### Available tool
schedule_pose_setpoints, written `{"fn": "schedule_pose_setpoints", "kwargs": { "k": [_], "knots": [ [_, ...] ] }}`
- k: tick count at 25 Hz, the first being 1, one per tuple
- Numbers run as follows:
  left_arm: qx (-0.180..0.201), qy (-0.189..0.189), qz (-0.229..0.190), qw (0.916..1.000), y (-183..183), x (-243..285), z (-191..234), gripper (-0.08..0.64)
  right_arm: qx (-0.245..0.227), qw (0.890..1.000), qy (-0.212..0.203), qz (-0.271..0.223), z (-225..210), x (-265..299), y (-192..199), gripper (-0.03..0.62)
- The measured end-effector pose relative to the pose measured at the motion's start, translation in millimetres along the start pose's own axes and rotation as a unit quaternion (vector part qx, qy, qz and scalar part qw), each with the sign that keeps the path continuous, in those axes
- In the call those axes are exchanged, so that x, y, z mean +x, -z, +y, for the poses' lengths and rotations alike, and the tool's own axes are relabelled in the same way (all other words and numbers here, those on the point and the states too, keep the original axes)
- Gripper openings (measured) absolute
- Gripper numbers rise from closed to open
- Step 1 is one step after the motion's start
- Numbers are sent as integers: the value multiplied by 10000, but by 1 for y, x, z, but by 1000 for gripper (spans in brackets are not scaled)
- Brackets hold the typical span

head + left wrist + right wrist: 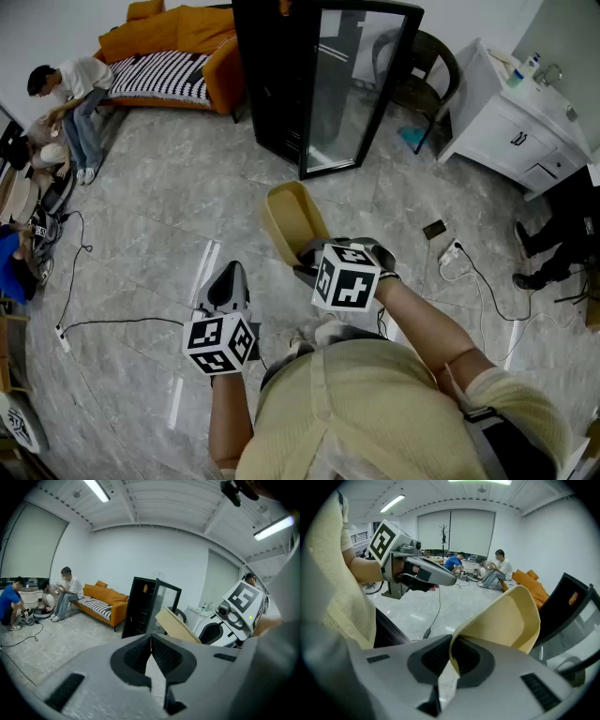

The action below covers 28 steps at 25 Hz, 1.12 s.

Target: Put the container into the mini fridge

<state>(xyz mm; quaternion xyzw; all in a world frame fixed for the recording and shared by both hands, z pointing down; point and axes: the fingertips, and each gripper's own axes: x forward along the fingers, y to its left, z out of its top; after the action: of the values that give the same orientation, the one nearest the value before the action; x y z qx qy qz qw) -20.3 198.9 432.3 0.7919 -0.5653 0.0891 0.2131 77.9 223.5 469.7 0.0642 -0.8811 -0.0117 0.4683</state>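
Right gripper (452, 660) pinches the near rim of the tan container (292, 220), long axis pointing at the mini fridge (281, 84); left gripper (151, 656) sits pinched together, empty.

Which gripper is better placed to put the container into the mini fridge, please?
Right. The right gripper has its fingers shut on the container, facing the open mini fridge; the left gripper is shut and empty.

Grey marble floor (141, 216); orange sofa (178, 33); white cabinet (506, 131); ceiling strip lights (98, 489).
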Motion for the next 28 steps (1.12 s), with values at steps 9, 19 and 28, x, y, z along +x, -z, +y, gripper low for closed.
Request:
{"fn": "schedule_pose_setpoints", "kwargs": {
  "k": [9,19,28],
  "knots": [
    [145,222,63,9996,7,1,-23,23,114,9999,86,35,7,-7,12,34],
    [-62,16,33,10000,19,-27,2,23,141,9998,-22,137,21,10,3,34],
    [-233,-98,-13,9997,27,-53,39,23,70,9994,-186,274,39,32,-22,34]
  ]
}}
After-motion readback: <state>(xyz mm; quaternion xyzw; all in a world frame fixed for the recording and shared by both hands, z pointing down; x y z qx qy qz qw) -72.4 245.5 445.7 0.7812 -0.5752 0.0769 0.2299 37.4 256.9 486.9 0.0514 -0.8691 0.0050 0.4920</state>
